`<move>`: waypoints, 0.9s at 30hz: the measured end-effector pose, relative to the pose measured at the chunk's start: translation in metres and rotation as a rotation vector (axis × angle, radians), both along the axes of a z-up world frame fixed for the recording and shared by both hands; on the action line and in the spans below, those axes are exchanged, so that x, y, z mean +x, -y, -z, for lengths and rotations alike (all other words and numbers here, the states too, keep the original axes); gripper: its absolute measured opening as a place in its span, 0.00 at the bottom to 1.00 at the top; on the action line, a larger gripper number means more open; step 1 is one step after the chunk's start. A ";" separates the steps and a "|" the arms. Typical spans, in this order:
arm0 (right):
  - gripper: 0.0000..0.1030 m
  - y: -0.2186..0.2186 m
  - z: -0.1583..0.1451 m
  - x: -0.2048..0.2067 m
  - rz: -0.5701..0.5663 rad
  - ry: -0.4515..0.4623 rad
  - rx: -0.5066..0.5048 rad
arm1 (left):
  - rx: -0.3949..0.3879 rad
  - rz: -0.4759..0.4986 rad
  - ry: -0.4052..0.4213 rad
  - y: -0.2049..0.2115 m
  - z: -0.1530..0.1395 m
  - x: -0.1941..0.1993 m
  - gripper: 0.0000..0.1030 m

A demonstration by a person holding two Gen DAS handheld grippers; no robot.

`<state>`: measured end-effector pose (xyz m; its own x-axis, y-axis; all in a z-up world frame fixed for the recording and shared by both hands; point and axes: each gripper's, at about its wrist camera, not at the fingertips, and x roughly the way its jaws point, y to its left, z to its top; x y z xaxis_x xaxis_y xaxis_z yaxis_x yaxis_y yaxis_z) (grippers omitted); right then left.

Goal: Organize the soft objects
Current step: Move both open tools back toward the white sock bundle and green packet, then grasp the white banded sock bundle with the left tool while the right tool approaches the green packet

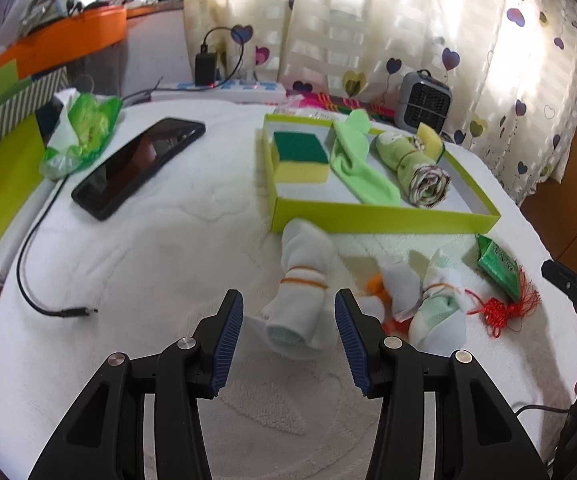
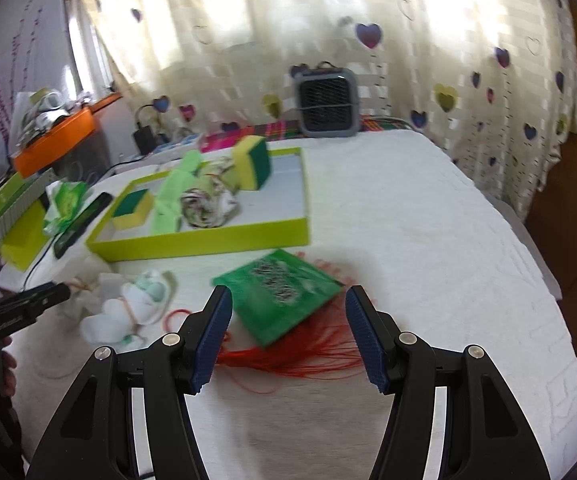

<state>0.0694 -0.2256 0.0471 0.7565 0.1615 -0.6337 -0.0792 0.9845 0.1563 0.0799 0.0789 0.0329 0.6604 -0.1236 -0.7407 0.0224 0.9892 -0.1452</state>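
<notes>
2 tools, both spread apart: left tool [image 1: 289, 344] around rolled white sock [image 1: 302, 292], right tool [image 2: 288, 336] over green pouch [image 2: 278, 294].

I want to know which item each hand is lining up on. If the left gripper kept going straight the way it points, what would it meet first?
Most likely the rolled white sock bound with an orange rubber band, lying on the white cloth between the open left gripper fingers' line of aim. Depth is unclear, but nothing else lies in between.

Quick count: two sponges [image 1: 299, 156] [image 1: 429, 139] in the tray [image 1: 384, 222] at 12 o'clock, two white rolled socks [image 1: 303, 280] [image 1: 436, 304] loose, one green sachet [image 2: 280, 294], one phone [image 1: 138, 166].
</notes>
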 end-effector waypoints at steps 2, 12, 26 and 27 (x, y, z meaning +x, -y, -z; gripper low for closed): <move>0.58 0.005 0.001 0.003 0.014 -0.004 0.004 | -0.007 -0.006 -0.003 -0.002 0.002 0.000 0.46; 0.58 -0.001 0.007 0.013 -0.020 -0.027 -0.011 | -0.012 0.007 -0.006 -0.001 0.003 0.001 0.48; 0.58 -0.015 0.010 0.024 -0.072 -0.045 -0.050 | -0.018 0.015 -0.028 0.003 0.005 0.011 0.50; 0.58 -0.016 0.009 0.025 -0.078 -0.042 -0.052 | -0.017 0.019 -0.029 0.004 0.006 0.012 0.50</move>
